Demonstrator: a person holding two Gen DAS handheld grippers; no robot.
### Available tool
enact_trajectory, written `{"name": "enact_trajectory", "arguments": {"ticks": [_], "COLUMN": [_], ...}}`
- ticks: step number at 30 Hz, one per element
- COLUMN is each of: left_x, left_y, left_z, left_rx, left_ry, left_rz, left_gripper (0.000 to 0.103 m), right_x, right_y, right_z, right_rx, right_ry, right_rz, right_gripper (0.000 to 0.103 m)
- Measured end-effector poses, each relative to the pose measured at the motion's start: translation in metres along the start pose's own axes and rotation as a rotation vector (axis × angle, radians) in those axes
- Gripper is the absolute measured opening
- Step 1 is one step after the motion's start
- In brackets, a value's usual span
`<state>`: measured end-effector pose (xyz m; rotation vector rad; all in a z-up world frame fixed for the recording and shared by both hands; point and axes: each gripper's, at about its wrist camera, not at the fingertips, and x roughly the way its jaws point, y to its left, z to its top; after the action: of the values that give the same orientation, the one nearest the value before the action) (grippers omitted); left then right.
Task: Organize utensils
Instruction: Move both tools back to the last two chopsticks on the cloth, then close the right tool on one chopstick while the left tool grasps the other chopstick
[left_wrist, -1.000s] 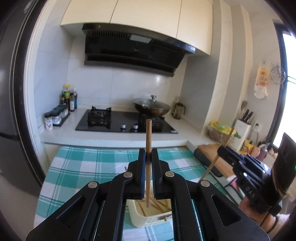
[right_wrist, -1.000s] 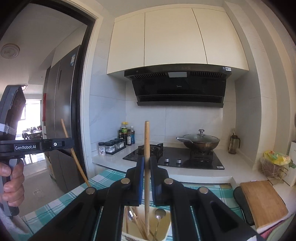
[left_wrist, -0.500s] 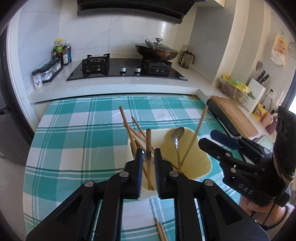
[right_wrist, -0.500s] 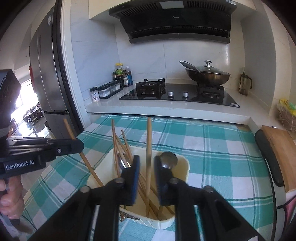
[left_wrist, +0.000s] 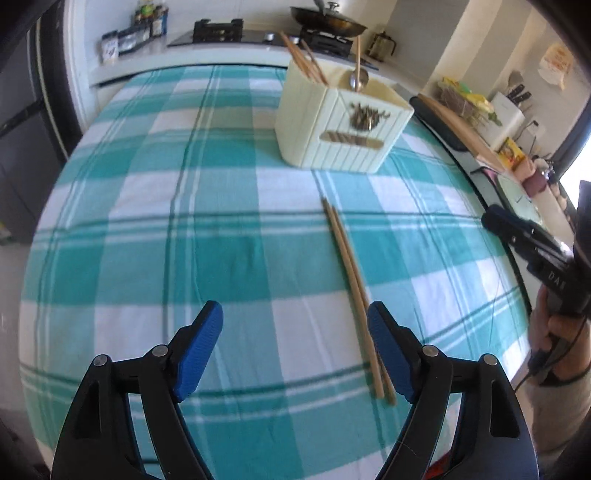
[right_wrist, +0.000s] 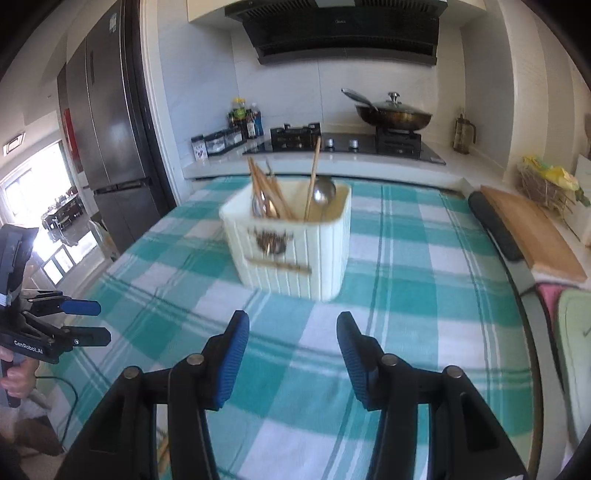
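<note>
A cream holder (left_wrist: 343, 122) stands on the checked desk (left_wrist: 221, 229), with chopsticks (right_wrist: 273, 195) and a spoon (right_wrist: 323, 194) upright inside. In front of the holder, a loose chopstick pair (left_wrist: 351, 280) lies flat. The left hand-held gripper (left_wrist: 295, 343) hovers nearer than the holder, jaws just opened wide and empty, the pair beside its right finger. The right hand-held gripper (right_wrist: 293, 354) faces the holder, jaws just parted, empty.
</note>
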<state>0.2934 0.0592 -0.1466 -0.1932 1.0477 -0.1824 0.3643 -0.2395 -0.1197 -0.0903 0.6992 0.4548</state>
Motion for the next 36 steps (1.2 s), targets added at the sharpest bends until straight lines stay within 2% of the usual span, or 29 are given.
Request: {"name": "enact_trajectory", "arguments": {"ticks": [4, 6, 9, 13, 17, 23, 30, 32, 33, 36], "left_x": [0.011, 0.011, 0.004, -0.008, -0.016, -0.019, -0.014, -0.009, -0.005, 0.008], "left_y": [-0.002, -0.004, -0.005, -0.004, -0.002, 0.005, 0.006, 0.002, -0.002, -0.016], "left_z": [-0.036, -0.044, -0.046, -0.044, -0.047, -0.057, -0.06, -0.059, -0.058, -0.053], "left_rx": [-0.07, -0.061, -0.051, -0.053, -0.061, -0.07, -0.069, -0.058, -0.05, -0.01], "left_ry": [0.02, 0.025, -0.01, -0.075, -0.104, -0.106, -0.095, -0.087, -0.083, -0.061], "left_rz": [-0.002, 0.018, 0.024, 0.051, 0.08, 0.108, 0.119, 0.114, 0.11, 0.089], "left_gripper": [0.082, 0.082, 0.082, 0.082, 0.082, 0.082, 0.082, 0.082, 0.082, 0.082], "right_x": [-0.002, 0.001, 0.007, 0.008, 0.025, 0.056, 0.064, 0.063, 0.062, 0.06], "right_y": [0.007, 0.007, 0.015, 0.025, 0.05, 0.088, 0.101, 0.1, 0.099, 0.086], "right_z": [-0.074, -0.099, -0.12, -0.115, -0.102, -0.094, -0.1, -0.102, -0.103, -0.103], "right_rx": [0.13, 0.196, 0.195, 0.195, 0.164, 0.091, 0.014, -0.006, -0.013, 0.053], "right_ry": [0.074, 0.11, 0.179, 0.182, 0.207, 0.263, 0.304, 0.305, 0.303, 0.276], "right_rz": [0.033, 0.049, 0.043, 0.045, 0.124, 0.142, 0.054, 0.023, 0.014, 0.003], "right_gripper": [0.05, 0.05, 0.05, 0.04, 0.026, 0.023, 0.017, 0.007, 0.006, 0.006]}}
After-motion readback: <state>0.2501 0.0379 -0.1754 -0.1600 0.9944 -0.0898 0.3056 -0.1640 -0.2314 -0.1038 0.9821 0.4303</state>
